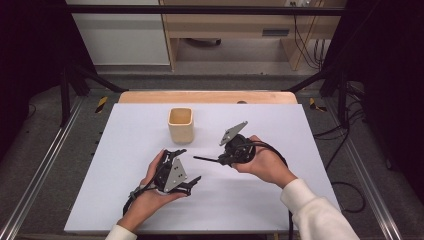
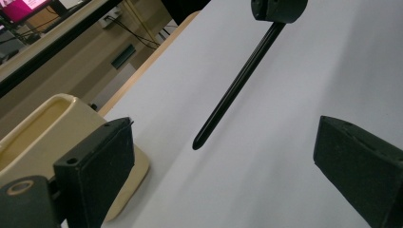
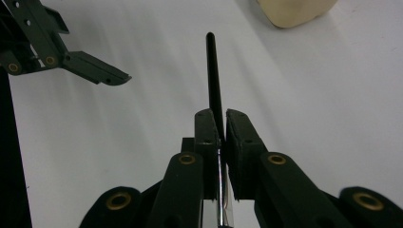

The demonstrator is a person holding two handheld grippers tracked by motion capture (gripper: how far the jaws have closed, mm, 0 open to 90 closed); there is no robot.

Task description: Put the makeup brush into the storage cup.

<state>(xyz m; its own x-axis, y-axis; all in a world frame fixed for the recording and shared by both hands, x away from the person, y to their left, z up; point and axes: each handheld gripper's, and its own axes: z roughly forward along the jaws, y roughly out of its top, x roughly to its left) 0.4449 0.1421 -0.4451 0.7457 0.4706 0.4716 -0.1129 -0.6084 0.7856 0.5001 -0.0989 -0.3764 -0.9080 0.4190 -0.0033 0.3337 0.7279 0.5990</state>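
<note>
While your right gripper [image 3: 217,124] clamps the black pen [image 3: 213,80] and the left gripper [image 2: 223,156] gapes empty, tilt the tip up, then lower it into the cream cup [image 1: 180,124].

A lab-style recording bay; a white-covered surface [image 1: 210,200] sits inside a black metal frame [image 1: 200,10], with aluminium rails [image 1: 37,175] along the floor, loose cables [image 1: 345,145], and a monitor [image 2: 21,7].

Readable text: none in any view.
Cream cup [image 1: 180,125]: plain, no label or brand.
Black pen [image 3: 214,90]: no print legible.
White surface [image 1: 125,165]: unmarked.
Screen [image 2: 21,7] in the left gripper view: pink glow, content too blurred to read.
</note>
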